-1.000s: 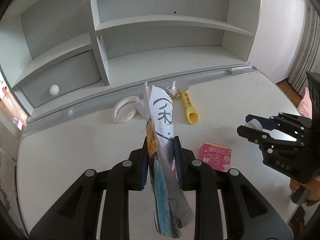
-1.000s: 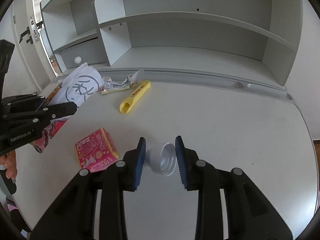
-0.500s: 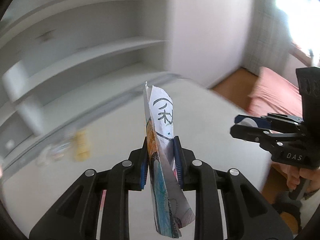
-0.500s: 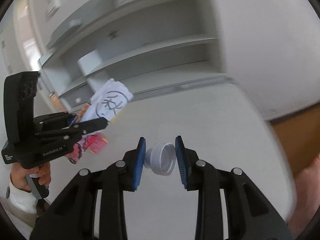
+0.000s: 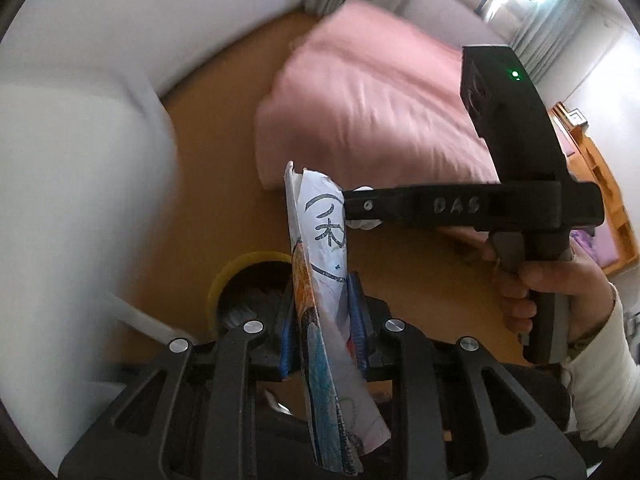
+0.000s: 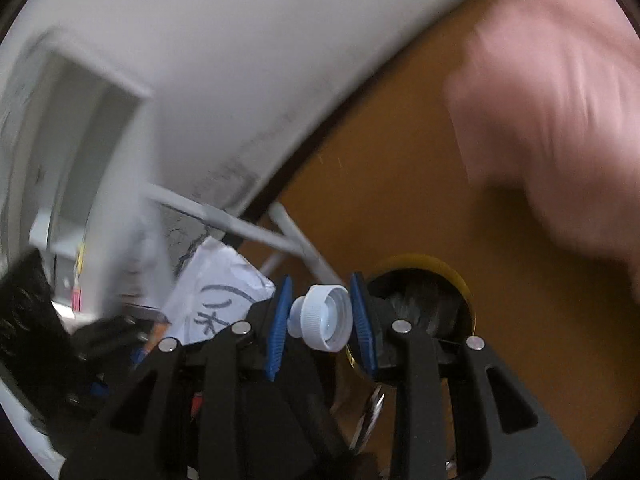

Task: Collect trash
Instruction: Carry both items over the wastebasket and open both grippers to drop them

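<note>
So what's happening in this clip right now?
A person is carrying trash in both hands. The left hand-held gripper is clamped on a crumpled, crayon-coloured paper drawing, and the right hand-held gripper pinches a white plastic bottle cap. Both point down toward a yellow-rimmed bin with a dark liner on the wooden floor, beside a pink bed. Nothing is released yet.

A crumpled paper [image 5: 324, 280] with coloured drawing and a circled black character stands upright, pinched at mid-height. At its 8 o'clock sits a yellow-rimmed bin [image 5: 240, 276] with a dark inside. A white ribbed bottle cap [image 6: 322, 316] lies tilted on its side, the bin at its 3 o'clock.
</note>
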`<state>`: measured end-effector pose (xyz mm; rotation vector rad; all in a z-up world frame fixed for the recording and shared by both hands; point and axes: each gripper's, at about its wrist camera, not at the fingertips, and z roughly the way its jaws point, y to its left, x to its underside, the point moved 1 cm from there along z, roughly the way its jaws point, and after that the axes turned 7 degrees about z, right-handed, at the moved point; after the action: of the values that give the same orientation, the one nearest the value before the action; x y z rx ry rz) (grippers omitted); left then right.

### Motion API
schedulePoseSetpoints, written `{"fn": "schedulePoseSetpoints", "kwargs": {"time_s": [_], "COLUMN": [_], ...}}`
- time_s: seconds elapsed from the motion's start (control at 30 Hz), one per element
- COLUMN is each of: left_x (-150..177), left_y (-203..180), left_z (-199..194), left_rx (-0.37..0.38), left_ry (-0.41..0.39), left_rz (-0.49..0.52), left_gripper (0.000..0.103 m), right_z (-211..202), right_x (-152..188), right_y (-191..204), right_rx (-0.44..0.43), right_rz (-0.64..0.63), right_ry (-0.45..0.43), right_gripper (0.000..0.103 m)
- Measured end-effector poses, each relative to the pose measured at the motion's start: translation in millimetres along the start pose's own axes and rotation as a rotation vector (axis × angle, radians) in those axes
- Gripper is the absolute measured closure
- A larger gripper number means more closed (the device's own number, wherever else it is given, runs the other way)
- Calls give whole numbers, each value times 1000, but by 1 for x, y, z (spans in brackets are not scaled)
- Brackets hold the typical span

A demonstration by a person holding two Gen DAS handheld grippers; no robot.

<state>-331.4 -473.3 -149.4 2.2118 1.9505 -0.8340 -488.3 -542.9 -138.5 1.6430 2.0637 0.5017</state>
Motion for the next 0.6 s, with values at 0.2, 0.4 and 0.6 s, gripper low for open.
{"fn": "schedulePoseSetpoints", "kwargs": {"time_s": [0.2,0.4,0.6], "left_x": [8,0,8], "left_y": [1,0,-11], "left_z": [90,108,97], "left_rx": [-62,-97,-93], "left_ry": [116,129,141], "left_rz": [-2,40,53], "left_gripper": [80,80,80], "right_z": [60,66,65], "right_x": [11,15,21], "right_y": [-71,-84,-95], "right_rx": [22,23,30], "right_rz": [155,182,207], "right_ry": [158,168,162], "right_gripper": [72,72,72]}}
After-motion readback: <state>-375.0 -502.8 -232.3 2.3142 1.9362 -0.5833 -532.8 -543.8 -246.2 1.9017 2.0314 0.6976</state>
